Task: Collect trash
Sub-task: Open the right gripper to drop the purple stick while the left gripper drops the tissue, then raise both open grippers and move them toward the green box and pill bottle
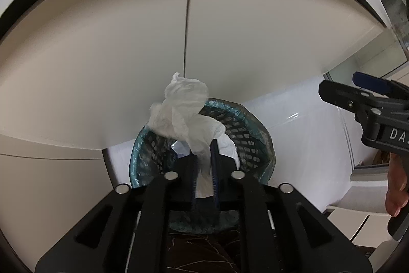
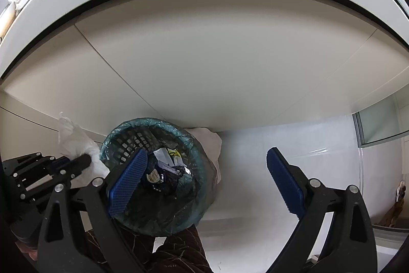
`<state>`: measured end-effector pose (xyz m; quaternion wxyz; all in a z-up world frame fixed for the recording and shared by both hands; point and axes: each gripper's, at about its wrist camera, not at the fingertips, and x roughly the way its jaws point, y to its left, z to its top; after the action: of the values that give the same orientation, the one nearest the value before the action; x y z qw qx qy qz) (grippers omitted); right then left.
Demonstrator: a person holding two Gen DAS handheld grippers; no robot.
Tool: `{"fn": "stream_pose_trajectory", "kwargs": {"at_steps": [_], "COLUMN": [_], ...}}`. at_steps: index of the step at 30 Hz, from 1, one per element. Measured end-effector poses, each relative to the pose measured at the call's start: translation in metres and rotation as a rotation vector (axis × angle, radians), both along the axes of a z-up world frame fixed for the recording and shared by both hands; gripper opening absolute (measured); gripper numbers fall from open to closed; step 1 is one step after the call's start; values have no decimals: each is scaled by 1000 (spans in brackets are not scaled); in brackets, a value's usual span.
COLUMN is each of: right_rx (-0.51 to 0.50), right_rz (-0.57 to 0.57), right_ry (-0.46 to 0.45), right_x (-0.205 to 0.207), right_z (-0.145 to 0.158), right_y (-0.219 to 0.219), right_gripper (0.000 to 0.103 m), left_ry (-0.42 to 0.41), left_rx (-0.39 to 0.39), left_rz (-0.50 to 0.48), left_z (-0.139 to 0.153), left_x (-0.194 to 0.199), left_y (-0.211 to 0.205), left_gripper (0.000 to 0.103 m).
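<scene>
White crumpled plastic [image 1: 188,117] is pinched between the nearly closed jaws of the left gripper [image 1: 204,174], which is pointed steeply down over the mesh waste basket [image 1: 245,134]. Just right of the basket, the right gripper [image 2: 207,183] is also aimed downward, its blue pads [image 2: 285,181] spread wide with nothing between them. Wrappers [image 2: 168,157] are seen inside the basket's green liner [image 2: 194,142].

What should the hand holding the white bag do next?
Probably carry the white bag a bit further over the bin before letting go. The left gripper grips it, but in the right wrist view it hangs beside the rim, so dropped now it might miss.
</scene>
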<state>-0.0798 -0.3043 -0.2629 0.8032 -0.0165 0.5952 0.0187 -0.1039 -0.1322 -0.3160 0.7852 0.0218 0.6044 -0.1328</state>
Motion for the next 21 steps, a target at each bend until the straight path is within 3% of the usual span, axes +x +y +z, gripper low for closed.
{"fn": "stream_pose_trajectory", "kwargs": {"at_steps": [2, 10, 14, 16, 21], "right_rx": [1, -1, 3, 0, 1], "right_rz": [1, 21, 26, 30, 32], "right_ry": [-1, -16, -14, -11, -28], "right_x": [-1, -1, -2, -3, -3], "right_z": [2, 8, 5, 4, 8], "right_y": [1, 7, 10, 11, 11], "right_gripper": [91, 91, 91, 91, 91], "left_ry": [-1, -26, -35, -38, -71], "left_rx": [5, -1, -10, -9, -10], "left_rz": [-7, 34, 61, 73, 111], "left_z": [-2, 1, 1, 1, 17], "left_x": [1, 4, 3, 3, 4], "left_y": [2, 11, 15, 19, 25], "left_gripper": [17, 52, 63, 75, 92]}}
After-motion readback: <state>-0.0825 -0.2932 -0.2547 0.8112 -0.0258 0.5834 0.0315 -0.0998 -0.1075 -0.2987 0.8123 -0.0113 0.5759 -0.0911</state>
